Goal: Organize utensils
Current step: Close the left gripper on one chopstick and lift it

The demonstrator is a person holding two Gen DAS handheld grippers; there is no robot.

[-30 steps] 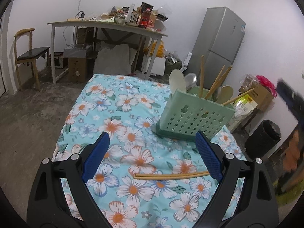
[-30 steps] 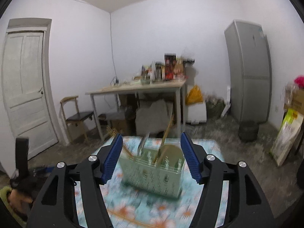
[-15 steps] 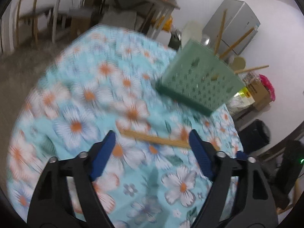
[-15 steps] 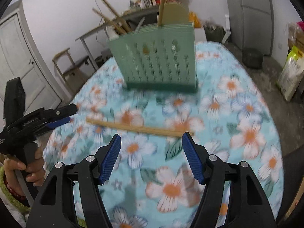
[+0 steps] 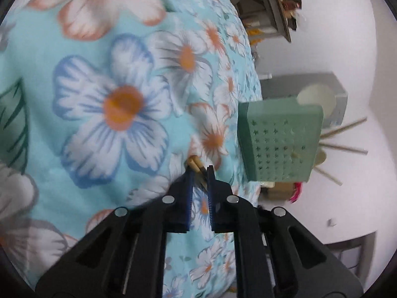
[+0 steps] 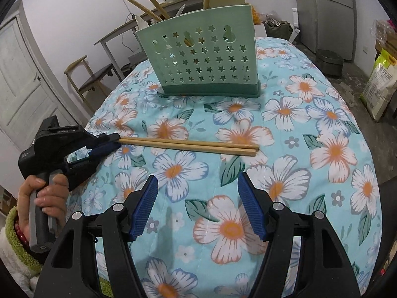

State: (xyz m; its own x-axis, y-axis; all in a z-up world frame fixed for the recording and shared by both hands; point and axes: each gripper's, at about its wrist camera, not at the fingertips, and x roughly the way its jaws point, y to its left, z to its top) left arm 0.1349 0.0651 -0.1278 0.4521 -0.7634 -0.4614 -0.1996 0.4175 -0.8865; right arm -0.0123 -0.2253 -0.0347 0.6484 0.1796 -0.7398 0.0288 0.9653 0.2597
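— Your left gripper (image 6: 113, 141): what has it got?
— Its blue pads are pinched onto one end of the chopsticks (image 6: 191, 145), which lie flat on the floral cloth (image 6: 322, 129).
— And your right gripper (image 6: 197, 206)?
— Spread wide, holding nothing; the chopsticks lie ahead of it, the green utensil holder (image 6: 201, 59) stands upright beyond them.

Wooden chopsticks (image 6: 188, 145), plastic holder (image 6: 206, 57), cloth cover (image 6: 297, 129)
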